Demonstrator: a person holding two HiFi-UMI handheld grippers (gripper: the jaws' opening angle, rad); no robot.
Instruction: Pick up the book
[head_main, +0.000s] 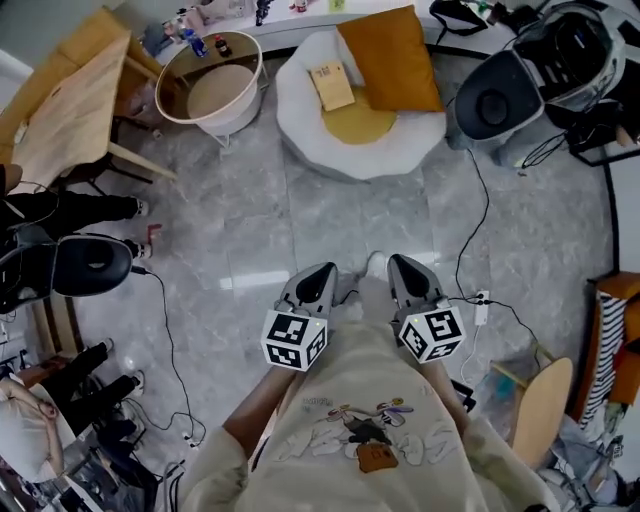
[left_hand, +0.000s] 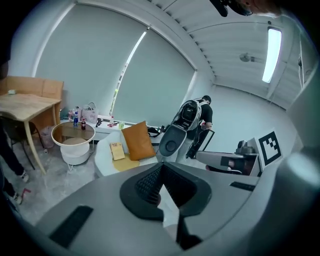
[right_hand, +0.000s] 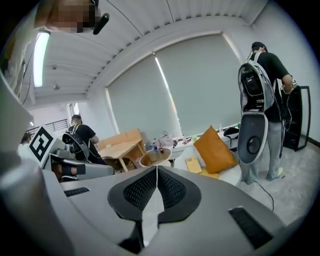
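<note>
The book (head_main: 332, 84), thin and tan, lies on a white round armchair (head_main: 300, 120) across the room, next to an orange cushion (head_main: 390, 60). It also shows small in the left gripper view as the book (left_hand: 117, 150) and in the right gripper view as the book (right_hand: 193, 164). My left gripper (head_main: 318, 278) and right gripper (head_main: 408, 270) are held side by side close to my body, far from the book, pointing toward it. The left gripper (left_hand: 161, 167) has its pads together with nothing between them. The right gripper (right_hand: 156, 169) is likewise shut and empty.
A round white side table (head_main: 215, 85) with bottles stands left of the armchair, and a wooden table (head_main: 70, 100) further left. Cables (head_main: 470, 230) trail over the grey marble floor. A person with backpack gear (head_main: 540, 70) stands right of the armchair; other people sit at the left (head_main: 60, 265).
</note>
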